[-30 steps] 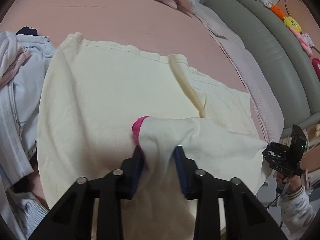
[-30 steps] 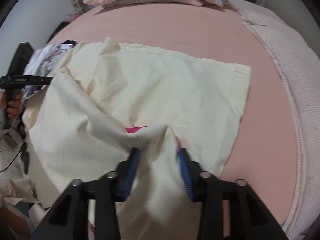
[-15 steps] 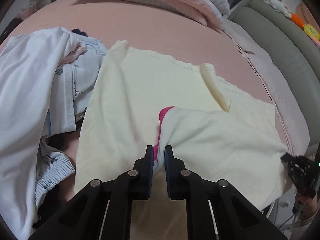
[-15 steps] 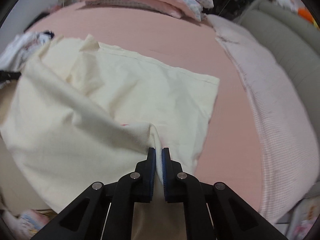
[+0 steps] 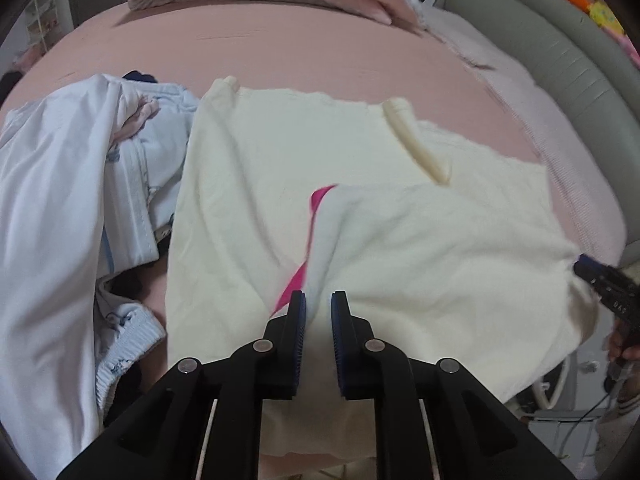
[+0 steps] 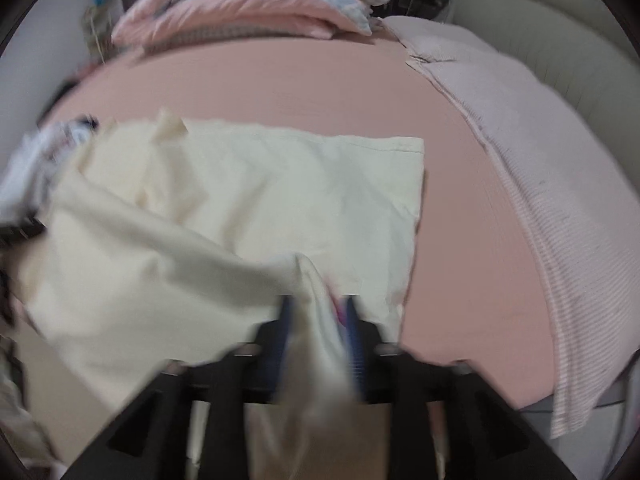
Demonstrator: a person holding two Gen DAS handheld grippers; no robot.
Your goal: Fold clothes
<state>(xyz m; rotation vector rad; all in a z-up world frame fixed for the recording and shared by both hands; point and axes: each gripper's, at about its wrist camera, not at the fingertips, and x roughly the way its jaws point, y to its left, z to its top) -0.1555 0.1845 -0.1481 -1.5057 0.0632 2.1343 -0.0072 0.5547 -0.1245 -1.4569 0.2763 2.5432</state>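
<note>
Both grippers have the cream garment [image 5: 280, 168] by its near hem at the bed's [image 5: 304, 48] near edge, the left gripper [image 5: 318, 312] pinching it to carry the fold, the right gripper [image 6: 318, 312] just opening, cloth still between its jaws.

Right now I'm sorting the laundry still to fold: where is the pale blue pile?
In the left wrist view the pale blue pile lies on the pink bed, at the left edge, right beside the cream garment.
</note>
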